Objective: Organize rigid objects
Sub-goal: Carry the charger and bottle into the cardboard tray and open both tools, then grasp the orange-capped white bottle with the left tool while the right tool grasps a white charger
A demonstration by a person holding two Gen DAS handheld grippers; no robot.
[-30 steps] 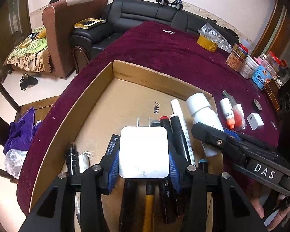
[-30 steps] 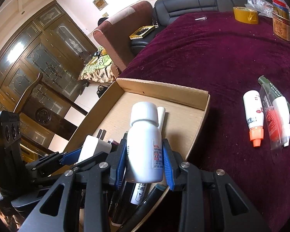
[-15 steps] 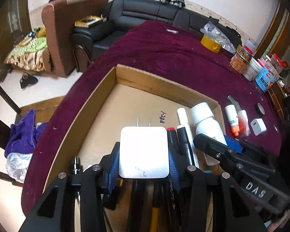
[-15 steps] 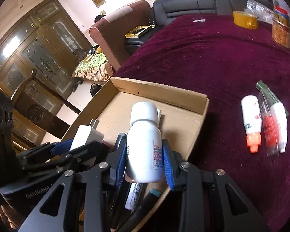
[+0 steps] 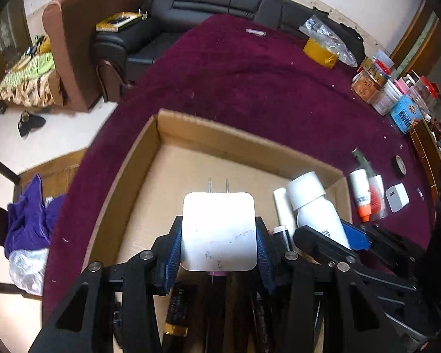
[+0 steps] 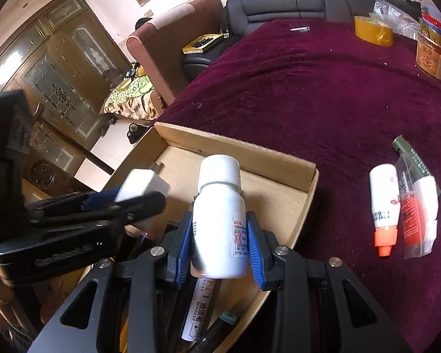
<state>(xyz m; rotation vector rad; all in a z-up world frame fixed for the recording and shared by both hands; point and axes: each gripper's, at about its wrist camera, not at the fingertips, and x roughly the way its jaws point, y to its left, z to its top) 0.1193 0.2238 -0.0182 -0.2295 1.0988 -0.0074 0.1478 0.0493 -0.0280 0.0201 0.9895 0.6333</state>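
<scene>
Both loads edge farther over the cardboard box (image 5: 150, 158). Left gripper (image 5: 219, 241) clamps the stiff, light charger (image 5: 219, 229) by its flat sides. Right gripper (image 6: 219, 248) pinches the smooth white bottle (image 6: 219, 220) mid-body.

- The right gripper (image 6: 219, 247) clamps its blue pads on a white plastic bottle with a white cap (image 6: 219, 220), held over the shallow brown cardboard box (image 6: 279, 158).
- Left of the bottle, the left gripper (image 6: 126, 197) grips a white square plug adapter (image 6: 141, 182) above the same box.
- Inside the box, under the bottle, lies a white marker pen (image 6: 198, 309).
- Right of the box, on the maroon velvet cloth (image 6: 323, 88), lies a small white tube with an orange cap (image 6: 383, 206).
</scene>
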